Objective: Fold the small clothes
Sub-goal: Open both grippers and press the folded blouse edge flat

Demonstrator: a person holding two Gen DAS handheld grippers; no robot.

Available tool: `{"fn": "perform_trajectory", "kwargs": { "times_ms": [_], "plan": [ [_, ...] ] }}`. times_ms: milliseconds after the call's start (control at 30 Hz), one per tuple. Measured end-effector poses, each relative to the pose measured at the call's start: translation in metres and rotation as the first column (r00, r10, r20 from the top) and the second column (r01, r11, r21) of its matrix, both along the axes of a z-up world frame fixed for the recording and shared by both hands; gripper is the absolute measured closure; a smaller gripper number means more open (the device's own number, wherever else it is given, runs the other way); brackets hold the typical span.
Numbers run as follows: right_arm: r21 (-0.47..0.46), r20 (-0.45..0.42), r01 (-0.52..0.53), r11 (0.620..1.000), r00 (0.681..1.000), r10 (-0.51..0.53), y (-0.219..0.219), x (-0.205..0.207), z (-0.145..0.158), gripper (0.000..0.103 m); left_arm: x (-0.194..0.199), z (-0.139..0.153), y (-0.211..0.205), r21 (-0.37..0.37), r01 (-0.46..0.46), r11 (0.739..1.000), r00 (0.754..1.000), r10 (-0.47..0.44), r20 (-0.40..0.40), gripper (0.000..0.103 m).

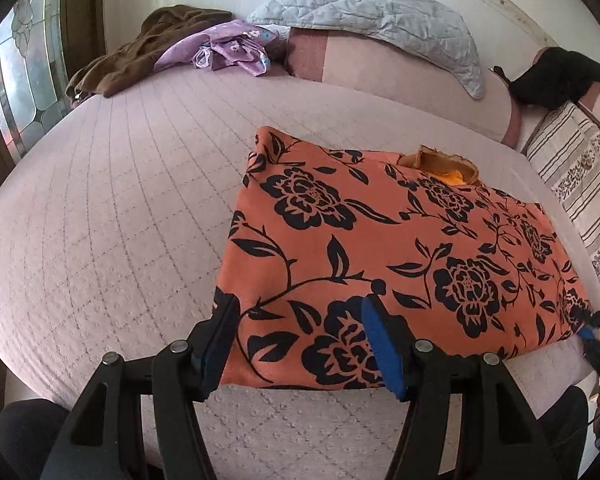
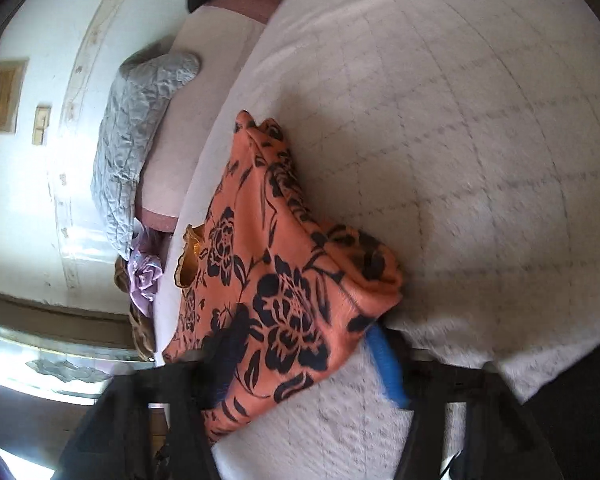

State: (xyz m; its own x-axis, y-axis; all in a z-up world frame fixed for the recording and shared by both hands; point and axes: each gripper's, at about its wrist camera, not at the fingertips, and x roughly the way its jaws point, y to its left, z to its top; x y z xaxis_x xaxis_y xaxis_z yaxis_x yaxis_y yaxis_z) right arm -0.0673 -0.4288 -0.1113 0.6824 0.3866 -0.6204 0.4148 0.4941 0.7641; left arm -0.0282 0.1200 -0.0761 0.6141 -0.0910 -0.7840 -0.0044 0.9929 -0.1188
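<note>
Folding: an orange flowered garment (image 1: 380, 248) lies flat on the bed (image 1: 120, 200), so its edges can be lifted.
Left gripper (image 1: 300, 340): fingers wide, straddling the garment's near edge, pressing on nothing, placed to take that corner.
Right gripper (image 2: 300, 360): the right-wrist view, blurred, shows its fingers apart around the opposite corner, the cloth between them; no pinch is visible.
Spare clothes (image 1: 220, 46): heaped far off by the pillow (image 1: 380, 12).
</note>
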Motion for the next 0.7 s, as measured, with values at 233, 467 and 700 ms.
{"fn": "perform_trajectory", "kwargs": {
  "times_ms": [233,467,700],
  "plan": [
    [-0.294,0.009,-0.024,0.955,1.000,0.028,0.024,-0.007,0.038,0.091,0.001,0.011,-0.008,0.006,-0.008,1.000,0.998,0.008,0.064,0.039],
    [-0.112,0.000,-0.045,0.993,0.999,0.045,0.000,-0.016,0.006,0.027,0.012,0.009,-0.023,0.000,0.022,1.000,0.999,-0.022,0.038,0.039],
    [-0.237,0.089,-0.112,0.965,0.987,0.137,-0.021,0.008,0.059,0.025,0.028,-0.022,-0.044,0.059,0.039,0.997,0.999,-0.038,-0.019,0.038]
  ]
}}
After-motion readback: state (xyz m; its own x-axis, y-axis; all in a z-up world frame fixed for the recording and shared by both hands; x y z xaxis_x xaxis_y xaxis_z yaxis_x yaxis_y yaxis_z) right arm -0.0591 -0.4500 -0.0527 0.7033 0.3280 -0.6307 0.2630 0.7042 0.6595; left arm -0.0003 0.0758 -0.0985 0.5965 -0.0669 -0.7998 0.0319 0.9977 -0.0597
